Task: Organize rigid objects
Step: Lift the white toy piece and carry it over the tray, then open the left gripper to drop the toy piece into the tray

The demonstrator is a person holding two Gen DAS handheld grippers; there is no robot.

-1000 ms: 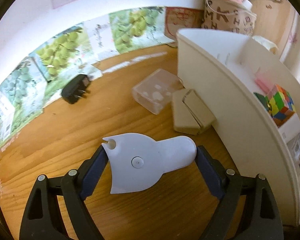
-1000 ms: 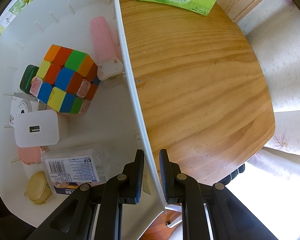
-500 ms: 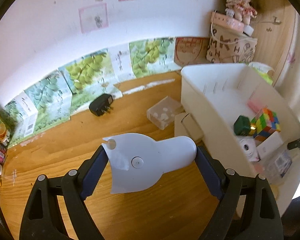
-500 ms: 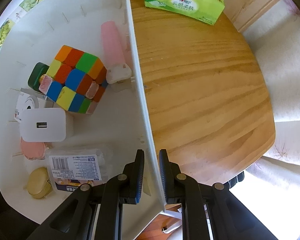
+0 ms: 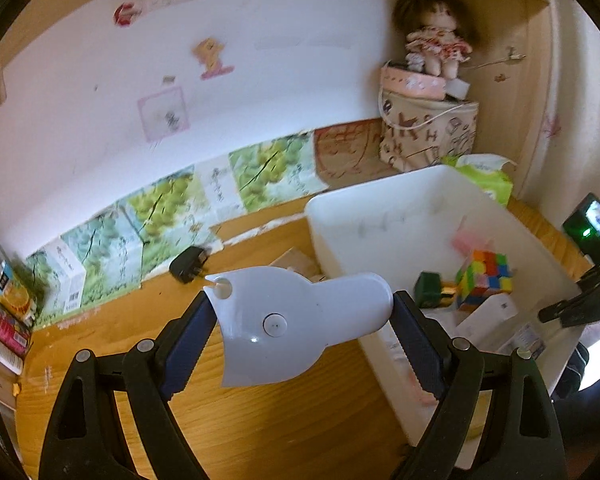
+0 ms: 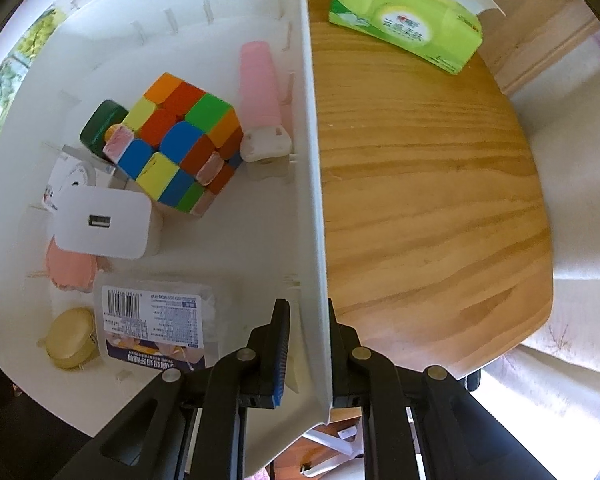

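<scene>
My left gripper is shut on a white plastic scoop-shaped piece and holds it in the air above the wooden table, just left of the white bin. My right gripper is shut on the bin's right wall. Inside the bin lie a colour cube, a white USB charger, a pink tube, a dark green block and a labelled clear pack.
A black plug adapter and a clear box lie on the table left of the bin. A green tissue pack sits beyond the bin. A patterned bag with a doll stands at the back wall. The table edge curves at right.
My left gripper has risen and tilted up with the white piece, nearer over the bin's left wall. The right gripper keeps its hold on the bin wall; the bin shifted slightly.
</scene>
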